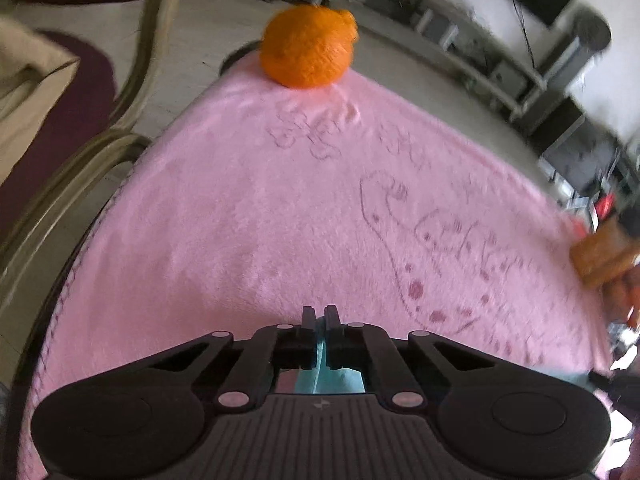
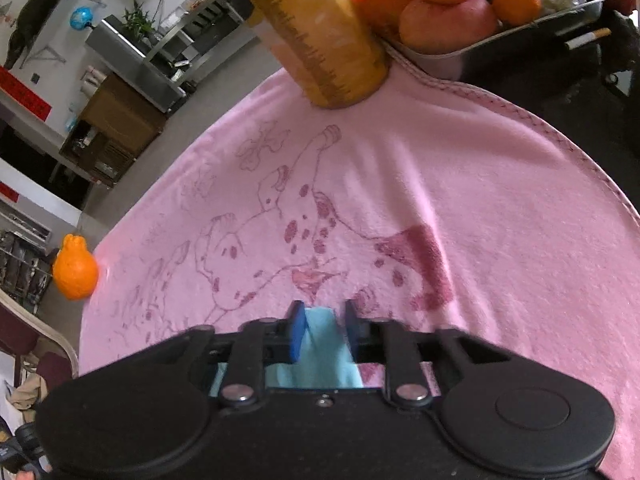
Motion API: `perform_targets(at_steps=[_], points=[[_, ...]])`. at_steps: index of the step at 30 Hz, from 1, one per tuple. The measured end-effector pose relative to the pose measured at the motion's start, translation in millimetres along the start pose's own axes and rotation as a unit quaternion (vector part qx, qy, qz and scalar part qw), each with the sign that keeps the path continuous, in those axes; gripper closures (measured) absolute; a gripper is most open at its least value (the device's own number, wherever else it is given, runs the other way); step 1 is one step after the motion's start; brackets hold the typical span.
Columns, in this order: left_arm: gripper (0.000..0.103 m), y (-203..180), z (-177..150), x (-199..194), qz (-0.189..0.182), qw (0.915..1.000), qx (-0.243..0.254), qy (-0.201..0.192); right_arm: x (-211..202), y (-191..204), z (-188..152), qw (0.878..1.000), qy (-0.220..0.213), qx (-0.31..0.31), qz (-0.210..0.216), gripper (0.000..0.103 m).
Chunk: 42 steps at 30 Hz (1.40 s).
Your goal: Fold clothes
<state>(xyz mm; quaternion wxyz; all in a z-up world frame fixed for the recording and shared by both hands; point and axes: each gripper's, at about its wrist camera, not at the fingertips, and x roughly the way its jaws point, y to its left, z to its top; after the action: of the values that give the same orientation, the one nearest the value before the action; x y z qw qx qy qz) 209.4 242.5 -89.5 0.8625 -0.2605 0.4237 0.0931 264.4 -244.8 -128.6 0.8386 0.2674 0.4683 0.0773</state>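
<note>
Now we grip the light-blue cloth (image 2: 320, 344) with both tools, left tool (image 1: 320, 314) and right tool (image 2: 322, 310) clamped tight, above the pink towel (image 1: 280, 208); we should lift evenly, keeping the edge taut.

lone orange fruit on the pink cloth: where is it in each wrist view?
Left wrist: the orange fruit sits top centre, at the far corner of the pink cloth.
Right wrist: the same fruit is at the left edge, halfway down, by the cloth's left corner.
Shared landmark: the spotted animal drawing on the cloth; right of centre in the left view, centre in the right.
</note>
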Motion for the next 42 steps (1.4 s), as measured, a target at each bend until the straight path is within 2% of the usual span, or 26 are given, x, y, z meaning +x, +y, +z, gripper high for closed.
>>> perform_targets(at_steps=[5, 9, 11, 14, 16, 17, 19, 22, 23, 25, 29, 30, 31, 32, 34, 36, 37, 39, 40, 41, 42], points=[[0.101, 25, -17, -19, -0.04, 0.9941, -0.078, -0.063, -20, -4, -6, 0.999, -0.047, -0.005, 0.004, 0.1], [0.1, 25, -21, -5, -0.027, 0.9931, -0.091, -0.068, -9, -16, -6, 0.999, -0.045, 0.023, -0.013, 0.1], [0.103, 22, -18, -3, 0.0, 0.993, -0.088, -0.078, -1, -21, -6, 0.998, -0.04, 0.035, -0.023, 0.1], [0.103, 36, -7, -11, 0.039, 0.9898, -0.11, -0.082, -3, -28, -1, 0.996, -0.05, 0.054, -0.046, 0.099], [0.103, 44, -2, -21, 0.066, 0.9906, -0.094, -0.073, -7, -37, 2, 0.995, -0.044, 0.076, -0.042, 0.099], [0.103, 45, -2, -28, 0.068, 0.9923, -0.076, -0.07, -12, -42, 4, 0.995, -0.041, 0.086, -0.04, 0.096], [0.101, 38, -5, -43, 0.047, 0.9965, -0.037, -0.058, -28, -45, 4, 0.994, -0.047, 0.085, -0.04, 0.095], [0.099, 17, -17, -58, -0.023, 0.9987, 0.012, -0.043, -47, -38, -1, 0.996, -0.029, 0.082, 0.014, 0.088], [0.094, 8, -20, -58, -0.039, 0.9981, 0.025, -0.04, -51, -32, -4, 0.997, -0.024, 0.072, 0.03, 0.086], [0.09, -9, -27, -49, -0.049, 0.9972, 0.044, -0.035, -50, -15, -10, 0.997, -0.011, 0.047, 0.054, 0.084], [0.096, -10, -31, -11, 0.017, 0.9994, 0.012, -0.028, -18, 10, -22, 0.995, 0.037, 0.026, 0.091, 0.083], [0.091, -2, -30, -6, 0.031, 0.9989, -0.009, -0.033, -6, 10, -25, 0.994, 0.051, 0.031, 0.091, 0.082], [0.091, 4, -29, -9, 0.043, 0.9981, -0.018, -0.039, 4, 6, -26, 0.994, 0.061, 0.042, 0.084, 0.081], [0.091, 10, -29, -11, 0.054, 0.9971, -0.028, -0.046, 12, -2, -26, 0.993, 0.066, 0.059, 0.078, 0.089], [0.091, 23, -27, -16, 0.078, 0.9941, -0.047, -0.06, 16, -31, -25, 0.988, 0.049, 0.113, 0.098, 0.103], [0.093, 30, -25, -23, 0.108, 0.991, -0.045, -0.064, 8, -74, -24, 0.969, 0.015, 0.216, 0.118, 0.103], [0.096, 30, -23, -29, 0.124, 0.9897, -0.035, -0.062, -2, -91, -26, 0.961, -0.012, 0.257, 0.097, 0.103], [0.098, 29, -25, -44, 0.133, 0.9893, -0.005, -0.06, -23, -106, -24, 0.957, -0.04, 0.279, 0.066, 0.099], [0.097, 28, -27, -53, 0.13, 0.9897, 0.01, -0.059, -35, -105, -22, 0.961, -0.039, 0.265, 0.063, 0.086], [0.097, 26, -31, -65, 0.116, 0.9911, 0.02, -0.063, -46, -104, -20, 0.965, -0.038, 0.251, 0.061, 0.078], [0.097, 24, -34, -78, 0.102, 0.9921, 0.03, -0.067, -57, -100, -19, 0.969, -0.031, 0.235, 0.071, 0.078]])
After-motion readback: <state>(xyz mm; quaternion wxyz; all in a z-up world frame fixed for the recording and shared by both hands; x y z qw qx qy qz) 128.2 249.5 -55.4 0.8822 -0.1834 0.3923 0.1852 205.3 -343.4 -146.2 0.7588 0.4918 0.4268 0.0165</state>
